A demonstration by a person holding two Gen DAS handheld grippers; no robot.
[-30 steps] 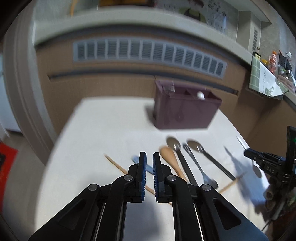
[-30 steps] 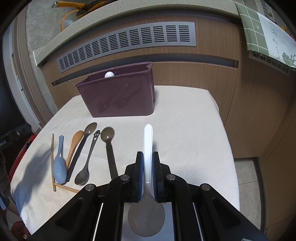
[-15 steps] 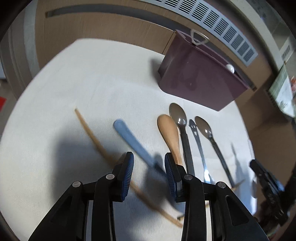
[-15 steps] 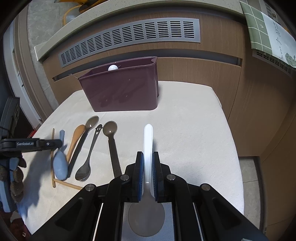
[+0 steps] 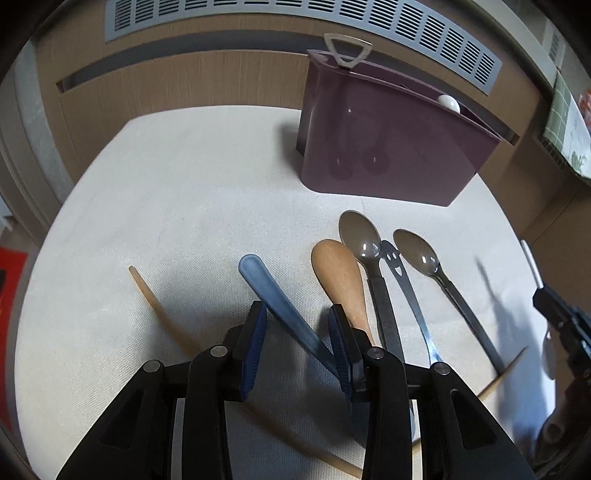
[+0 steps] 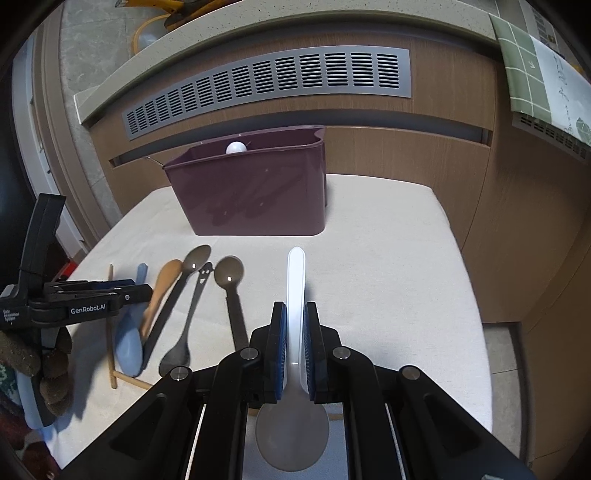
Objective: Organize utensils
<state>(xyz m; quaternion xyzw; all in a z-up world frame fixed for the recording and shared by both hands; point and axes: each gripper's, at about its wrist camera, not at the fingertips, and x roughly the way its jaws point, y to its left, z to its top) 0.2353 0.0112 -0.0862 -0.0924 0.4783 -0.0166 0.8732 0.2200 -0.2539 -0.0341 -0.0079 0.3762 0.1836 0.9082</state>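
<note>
- The left gripper (image 5: pixel 297 336) hangs low over the white cloth (image 5: pixel 184 192) with its jaws apart; they have just been closing, and the blue spoon (image 5: pixel 275 299) handle runs between them, unpinched.
- The right gripper (image 6: pixel 294 347) is clamped on the white spoon (image 6: pixel 296 280), handle pointing far, bowl nearest the camera.
- A wooden spoon (image 5: pixel 341 280), three dark spoons and chopsticks lie right of the blue one.
- The maroon utensil holder (image 6: pixel 255 195) stands at the far side.

Grey slotted vent grille (image 6: pixel 266 81) set in brown wood panel (image 6: pixel 436 162). Pale stone ledge (image 6: pixel 258 26) above. Green checked cloth (image 6: pixel 532 74) hanging at right. Cream cloth-covered bench (image 6: pixel 388 266) in foreground.
</note>
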